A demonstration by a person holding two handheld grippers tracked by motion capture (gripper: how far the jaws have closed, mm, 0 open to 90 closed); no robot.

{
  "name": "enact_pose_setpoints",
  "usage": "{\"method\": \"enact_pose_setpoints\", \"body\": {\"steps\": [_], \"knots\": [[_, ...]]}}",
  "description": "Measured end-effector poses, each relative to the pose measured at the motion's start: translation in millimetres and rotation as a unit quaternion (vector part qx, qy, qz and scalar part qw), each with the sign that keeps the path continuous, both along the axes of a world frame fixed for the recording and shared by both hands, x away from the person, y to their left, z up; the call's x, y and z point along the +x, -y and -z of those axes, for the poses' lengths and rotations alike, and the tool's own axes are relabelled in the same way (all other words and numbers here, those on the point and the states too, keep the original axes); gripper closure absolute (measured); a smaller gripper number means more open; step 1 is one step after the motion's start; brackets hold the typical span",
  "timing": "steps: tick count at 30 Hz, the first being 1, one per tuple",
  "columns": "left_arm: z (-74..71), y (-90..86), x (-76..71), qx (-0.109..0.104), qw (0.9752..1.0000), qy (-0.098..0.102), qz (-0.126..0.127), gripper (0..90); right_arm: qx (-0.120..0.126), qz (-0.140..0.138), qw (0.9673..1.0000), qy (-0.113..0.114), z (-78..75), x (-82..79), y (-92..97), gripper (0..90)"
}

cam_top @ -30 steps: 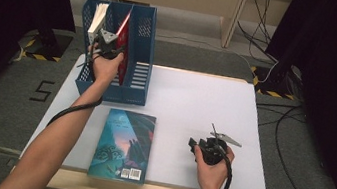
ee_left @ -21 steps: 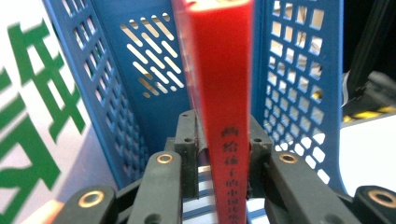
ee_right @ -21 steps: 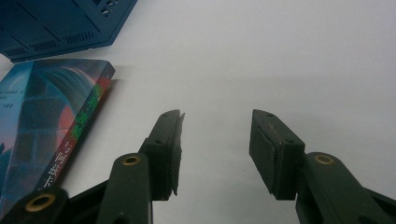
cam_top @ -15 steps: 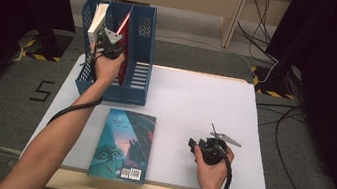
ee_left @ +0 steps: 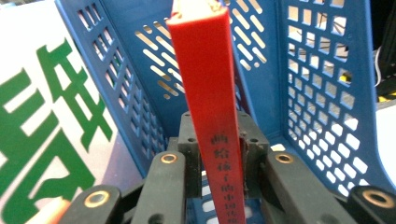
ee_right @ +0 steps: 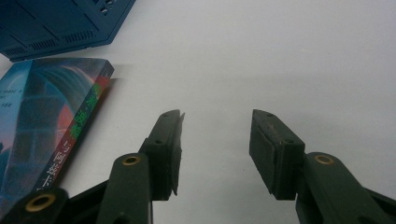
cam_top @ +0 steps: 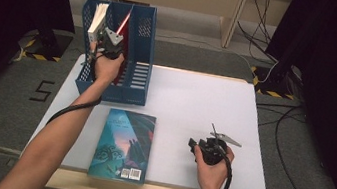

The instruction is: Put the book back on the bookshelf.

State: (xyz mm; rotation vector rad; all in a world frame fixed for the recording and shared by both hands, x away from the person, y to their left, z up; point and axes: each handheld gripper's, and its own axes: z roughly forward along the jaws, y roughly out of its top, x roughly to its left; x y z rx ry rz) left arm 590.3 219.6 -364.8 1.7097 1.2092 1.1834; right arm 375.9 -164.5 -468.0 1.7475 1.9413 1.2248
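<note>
A blue file rack (cam_top: 135, 72) stands at the table's far left. My left gripper (cam_top: 112, 41) reaches into it from above and is shut on a thin red book (cam_top: 124, 22) that stands upright in a middle slot. In the left gripper view both pads press on the red book's spine (ee_left: 210, 93), at the left gripper (ee_left: 218, 129). A white book (cam_top: 98, 17) with green characters (ee_left: 46, 130) stands in the slot to its left. My right gripper (cam_top: 198, 145) rests near the front right of the table, open (ee_right: 215, 140) with only bare tabletop between its fingers.
A teal-covered book (cam_top: 123, 143) lies flat near the table's front edge, left of my right gripper, and its spine (ee_right: 84, 116) is close to that gripper's left jaw. The white table (cam_top: 196, 98) has bare room at its middle and right. Cables run over the floor at the right.
</note>
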Motion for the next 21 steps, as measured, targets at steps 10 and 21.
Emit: {"method": "enact_pose_setpoints", "body": {"steps": [10,21], "knots": [[-0.3,1.8,-5.0,-0.027,0.9995,0.012,0.014,69.6,0.000,0.001,1.0000,-0.001,-0.1,-0.6,-0.6,53.9],[0.5,-1.4,-16.6,-0.045,0.9985,0.015,0.029,56.7,0.001,0.001,1.0000,0.002,-2.2,-1.2,0.4,53.5]]}}
